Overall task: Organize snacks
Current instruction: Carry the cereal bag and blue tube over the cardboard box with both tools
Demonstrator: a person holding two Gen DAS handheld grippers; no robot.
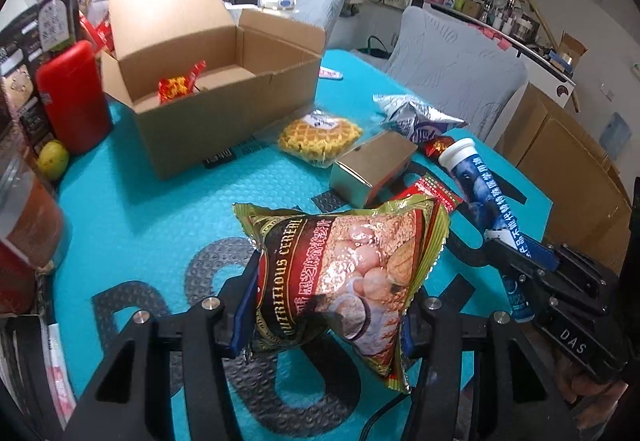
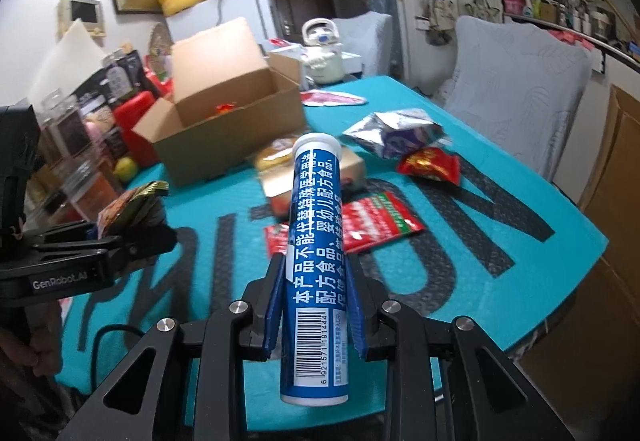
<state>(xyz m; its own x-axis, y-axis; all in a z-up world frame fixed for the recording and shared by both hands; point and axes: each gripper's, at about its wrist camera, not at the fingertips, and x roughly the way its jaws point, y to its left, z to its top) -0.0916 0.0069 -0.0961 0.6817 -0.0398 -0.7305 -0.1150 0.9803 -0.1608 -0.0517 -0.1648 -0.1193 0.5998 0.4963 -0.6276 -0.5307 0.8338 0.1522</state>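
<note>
Blue rubber pads of my right gripper (image 2: 316, 305) are clamped on a blue-and-white plastic tablet tube (image 2: 314, 241), lengthwise between the jaws and pointing ahead; my left gripper (image 1: 326, 305), partly closed, pinches a glossy gold-and-red cereal packet (image 1: 344, 273) across its width. Both are lifted off the teal table mat (image 1: 160, 201). I judge this the carry step: next, reach over the open brown cardboard box (image 1: 224, 97) ahead and release inside

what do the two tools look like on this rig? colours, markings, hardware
Both tools, left tool and right tool, share one build: black angular linkage frames with triangular cutouts, silver round pivot bolts, blue finger pads. White lettering reads "GenRobot.AI" on the left tool's side and "DAS" on the right tool's body. A black cable trails below the left one. No sleeves visible.
</note>
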